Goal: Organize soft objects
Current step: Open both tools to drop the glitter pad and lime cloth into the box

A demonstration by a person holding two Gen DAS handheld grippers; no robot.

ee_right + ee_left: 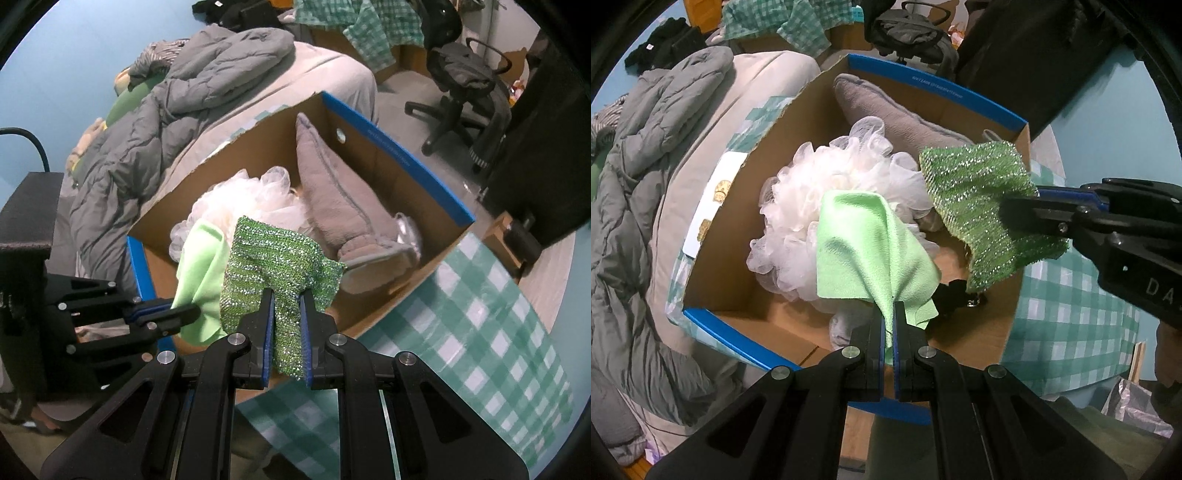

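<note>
An open cardboard box with blue rims sits on a bed. Inside lie a white mesh bath pouf, also seen in the right wrist view, and a grey plush item. My left gripper is shut on a light green cloth held over the box; it shows in the right wrist view with the cloth. My right gripper is shut on a sparkly green scrub cloth, also over the box, with the gripper at right.
A grey puffy jacket lies on the bed left of the box. A green checkered sheet covers the surface to the right. An office chair stands on the floor beyond. A black cabinet is at far right.
</note>
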